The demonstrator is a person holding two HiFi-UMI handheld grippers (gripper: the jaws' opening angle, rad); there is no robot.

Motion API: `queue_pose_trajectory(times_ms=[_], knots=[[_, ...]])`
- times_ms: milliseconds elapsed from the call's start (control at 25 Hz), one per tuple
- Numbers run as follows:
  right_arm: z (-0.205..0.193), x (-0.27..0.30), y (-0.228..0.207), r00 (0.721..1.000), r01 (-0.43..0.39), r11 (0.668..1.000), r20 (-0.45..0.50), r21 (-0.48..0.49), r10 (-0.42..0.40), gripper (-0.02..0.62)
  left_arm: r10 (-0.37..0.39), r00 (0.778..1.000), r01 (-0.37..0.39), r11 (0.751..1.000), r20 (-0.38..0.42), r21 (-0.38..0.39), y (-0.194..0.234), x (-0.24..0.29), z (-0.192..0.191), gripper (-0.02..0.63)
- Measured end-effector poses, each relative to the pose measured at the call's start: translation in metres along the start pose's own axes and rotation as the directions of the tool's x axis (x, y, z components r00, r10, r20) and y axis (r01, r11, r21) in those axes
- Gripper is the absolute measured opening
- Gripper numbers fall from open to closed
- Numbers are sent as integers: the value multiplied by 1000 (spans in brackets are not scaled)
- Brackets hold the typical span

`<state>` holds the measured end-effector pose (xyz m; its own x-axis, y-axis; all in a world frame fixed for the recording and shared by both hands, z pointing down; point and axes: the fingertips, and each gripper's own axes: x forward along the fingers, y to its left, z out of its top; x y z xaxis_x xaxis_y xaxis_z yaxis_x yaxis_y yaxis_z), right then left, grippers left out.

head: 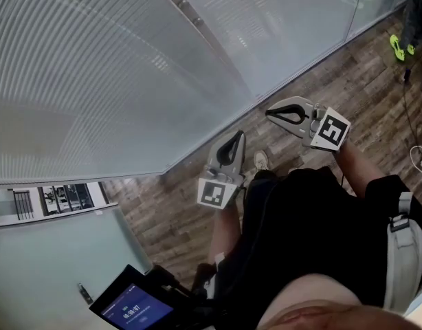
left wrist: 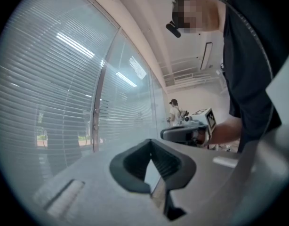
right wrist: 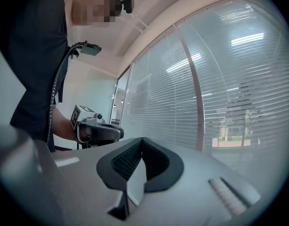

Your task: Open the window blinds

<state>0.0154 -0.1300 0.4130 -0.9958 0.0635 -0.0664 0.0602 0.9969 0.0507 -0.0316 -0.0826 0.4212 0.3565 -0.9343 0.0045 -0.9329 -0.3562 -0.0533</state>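
White slatted window blinds [head: 94,81] cover the glass wall at the upper left of the head view. They also show in the left gripper view [left wrist: 50,93] and the right gripper view [right wrist: 229,79]. A vertical window post [left wrist: 98,102] divides the panes. My left gripper [head: 236,136] is held in front of my body, shut and empty, a short way from the blinds. My right gripper [head: 271,113] is beside it on the right, also shut with nothing between its jaws. Each gripper view shows the other gripper: the right gripper [left wrist: 187,133] and the left gripper [right wrist: 97,131].
Wood-plank floor [head: 348,81] runs along the foot of the glass wall. A device with a blue screen [head: 132,308] sits at the lower left beside a frosted panel [head: 46,267]. A cable [head: 410,115] and green shoes [head: 400,47] lie at the far right. A person [left wrist: 174,112] stands far off.
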Motion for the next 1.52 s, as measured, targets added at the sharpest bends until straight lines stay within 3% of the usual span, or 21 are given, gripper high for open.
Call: queue_pose_trajectory(times_ms=[280, 600, 1320, 1520], knots=[[-1, 44, -45, 998, 61, 998, -4, 4, -61, 6, -49, 999, 49, 999, -1, -23, 61, 22, -3, 3], [1, 72, -68, 991, 130, 991, 6, -16, -130, 6, -130, 992, 130, 992, 2, 5, 94, 37, 2, 3], [-3, 134, -112, 966, 254, 966, -40, -55, -256, 6, -237, 971, 238, 971, 25, -18, 173, 48, -2, 3], [-4, 135, -112, 956, 288, 956, -46, -61, -291, 6, -261, 965, 262, 965, 32, -15, 174, 49, -4, 3]])
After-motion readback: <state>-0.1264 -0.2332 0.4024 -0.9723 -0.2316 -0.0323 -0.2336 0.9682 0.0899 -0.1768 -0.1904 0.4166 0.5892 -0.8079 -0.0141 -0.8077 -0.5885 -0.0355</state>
